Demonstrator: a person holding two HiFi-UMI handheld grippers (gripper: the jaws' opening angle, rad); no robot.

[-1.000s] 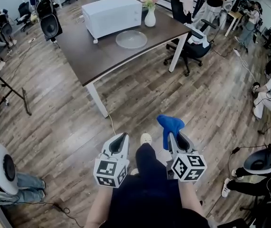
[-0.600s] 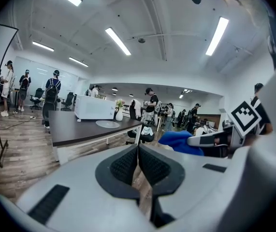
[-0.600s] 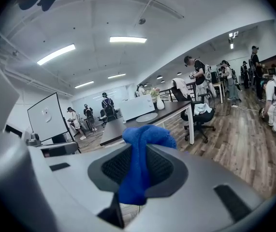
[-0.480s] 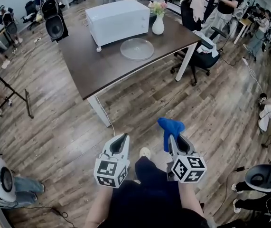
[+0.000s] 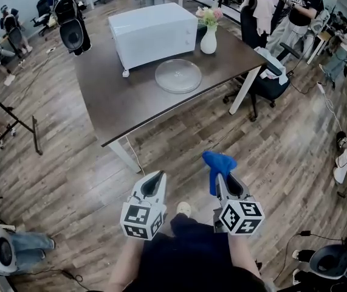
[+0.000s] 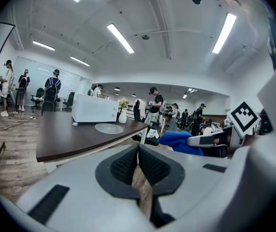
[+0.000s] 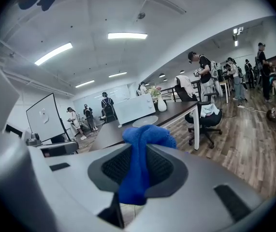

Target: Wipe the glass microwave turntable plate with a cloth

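The clear glass turntable plate lies flat on the dark brown table, in front of the white microwave. The plate also shows small in the left gripper view and the right gripper view. I stand on the floor well short of the table. My right gripper is shut on a blue cloth, which bunches up above the jaws. My left gripper is shut with nothing in it.
A white vase with flowers stands on the table to the right of the microwave. An office chair sits at the table's right end. A speaker on a stand and a tripod leg are at the left. People stand around the room.
The table, plate and microwave sit lower and larger in the head view, so I have come closer to them. Both grippers keep their pose, the cloth still held.
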